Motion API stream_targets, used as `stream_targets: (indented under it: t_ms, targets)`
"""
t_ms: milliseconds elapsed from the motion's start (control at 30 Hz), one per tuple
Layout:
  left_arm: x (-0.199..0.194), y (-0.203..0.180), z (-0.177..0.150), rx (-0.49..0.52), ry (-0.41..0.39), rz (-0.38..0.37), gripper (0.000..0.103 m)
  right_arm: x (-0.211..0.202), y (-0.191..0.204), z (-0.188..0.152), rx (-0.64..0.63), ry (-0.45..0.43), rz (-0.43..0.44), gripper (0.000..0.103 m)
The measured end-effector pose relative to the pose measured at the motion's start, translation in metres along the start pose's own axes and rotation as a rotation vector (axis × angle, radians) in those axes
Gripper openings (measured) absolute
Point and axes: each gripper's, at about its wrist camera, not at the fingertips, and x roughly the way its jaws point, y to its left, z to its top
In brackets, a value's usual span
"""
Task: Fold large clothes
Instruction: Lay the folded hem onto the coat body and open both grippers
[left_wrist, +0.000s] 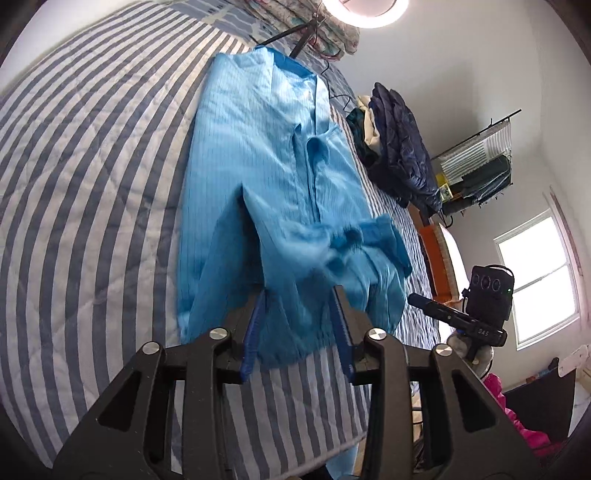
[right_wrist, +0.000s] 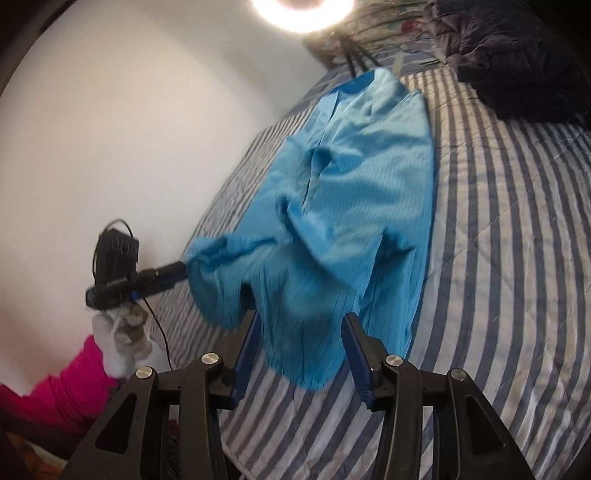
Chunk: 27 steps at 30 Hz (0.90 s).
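Left wrist cam: I see the blue garment (left_wrist: 258, 177) lying lengthwise on the striped bed (left_wrist: 92, 166), collar end far from me, near end rumpled and folded back on itself. My left gripper (left_wrist: 295, 317) has its jaws parted – blue pads either side of the cloth's near edge, but as far as I can tell neither pad presses on it; the fabric there is blurred. Right wrist cam shows the same: right gripper (right_wrist: 301, 347) parted wider, the hem between the fingers w/o being pinched. A gloved hand (right_wrist: 122, 339) w/ pink sleeve (right_wrist: 55, 398) holds the other gripper at left, its tip right against the bunched cloth edge. Dark jacket (left_wrist: 402, 147) is heaped on the bed beyond the garment – well apart from it.
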Motion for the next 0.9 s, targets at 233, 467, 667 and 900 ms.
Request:
stream_targets:
  t_ms: [233, 467, 667, 900]
  targets:
    - [0.005, 0.007, -0.005, -0.033, 0.015, 0.007, 0.037, 0.023, -0.004, -0.013, 0.008, 0.060, -0.023, 0.049]
    - [0.029, 0.013, 0.006, -0.104, 0.040, -0.099, 0.037, 0.029, -0.001, -0.002, 0.016, 0.047, 0.042, 0.027]
    - [0.032, -0.005, 0.039, -0.112, -0.038, -0.152, 0.037, 0.021, -0.007, 0.032, 0.075, -0.072, 0.112, 0.024]
    - [0.013, -0.027, 0.078, -0.054, -0.186, -0.132, 0.037, 0.003, -0.007, 0.081, 0.102, -0.262, 0.043, 0.056]
